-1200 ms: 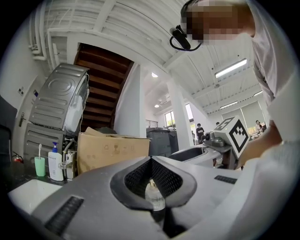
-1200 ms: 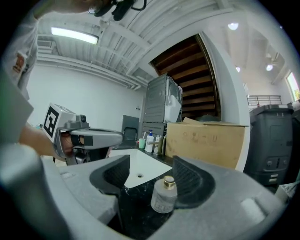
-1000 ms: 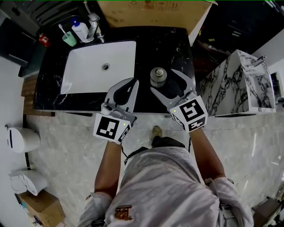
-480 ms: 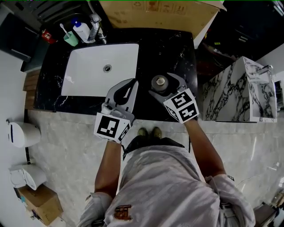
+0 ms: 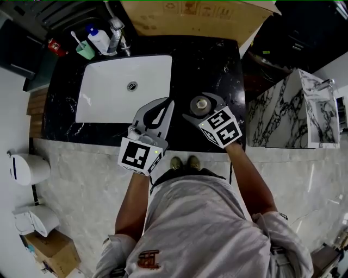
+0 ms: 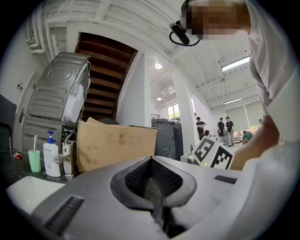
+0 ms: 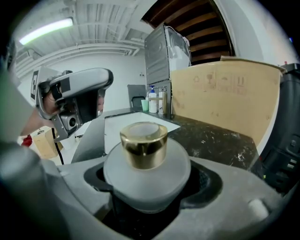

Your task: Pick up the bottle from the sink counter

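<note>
Bottle (image 7: 143, 164) sits on the counter (image 5: 217, 59) between the jaws of our right gripper (image 5: 203, 105), just opened wide; our left gripper (image 5: 167, 103) is closed, empty.

Cardboard box (image 5: 193, 16) well beyond the left fingers (image 5: 142, 115) and right fingers (image 5: 217, 101); tap (image 5: 115, 30), soap dispenser (image 5: 99, 39) and green cup (image 5: 84, 50) holding a toothbrush, grouped far beyond and left of the left fingers; veined marble block (image 5: 296, 108) right of the right fingers.
</note>
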The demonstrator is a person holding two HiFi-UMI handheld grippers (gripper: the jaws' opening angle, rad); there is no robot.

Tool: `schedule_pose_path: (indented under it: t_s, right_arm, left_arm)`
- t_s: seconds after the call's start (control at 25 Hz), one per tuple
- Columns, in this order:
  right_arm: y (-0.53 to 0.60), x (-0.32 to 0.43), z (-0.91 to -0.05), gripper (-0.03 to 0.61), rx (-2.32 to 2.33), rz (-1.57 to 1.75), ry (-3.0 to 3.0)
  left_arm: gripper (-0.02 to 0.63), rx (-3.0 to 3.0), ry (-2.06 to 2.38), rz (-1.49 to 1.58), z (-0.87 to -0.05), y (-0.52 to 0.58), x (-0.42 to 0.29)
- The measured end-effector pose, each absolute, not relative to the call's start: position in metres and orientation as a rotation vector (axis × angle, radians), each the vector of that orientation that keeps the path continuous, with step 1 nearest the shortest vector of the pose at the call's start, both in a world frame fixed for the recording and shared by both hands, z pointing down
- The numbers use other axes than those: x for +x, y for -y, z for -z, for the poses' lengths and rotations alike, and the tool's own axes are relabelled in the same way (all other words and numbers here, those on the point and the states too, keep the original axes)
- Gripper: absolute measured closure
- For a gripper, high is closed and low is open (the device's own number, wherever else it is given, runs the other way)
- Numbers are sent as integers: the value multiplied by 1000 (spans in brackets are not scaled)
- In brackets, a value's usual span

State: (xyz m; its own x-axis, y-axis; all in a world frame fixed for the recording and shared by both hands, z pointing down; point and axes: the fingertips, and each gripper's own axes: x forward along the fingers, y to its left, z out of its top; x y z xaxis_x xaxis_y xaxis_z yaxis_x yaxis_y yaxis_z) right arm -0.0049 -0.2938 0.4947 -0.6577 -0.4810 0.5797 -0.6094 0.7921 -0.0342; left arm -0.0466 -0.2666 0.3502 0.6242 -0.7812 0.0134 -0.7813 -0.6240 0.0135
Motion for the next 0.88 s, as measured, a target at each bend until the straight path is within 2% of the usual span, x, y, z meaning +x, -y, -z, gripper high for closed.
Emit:
schedule_pose_path:
  t_s: [0.4, 0.88]
  right_arm:
    - [295, -8, -497, 233, 796, -283, 2405]
    - [295, -2, -486, 239, 883, -265, 2429]
  left_arm:
    - [614, 2835, 1308, -6, -357, 269, -48]
    - [614, 2848, 1287, 0, -358, 264, -48]
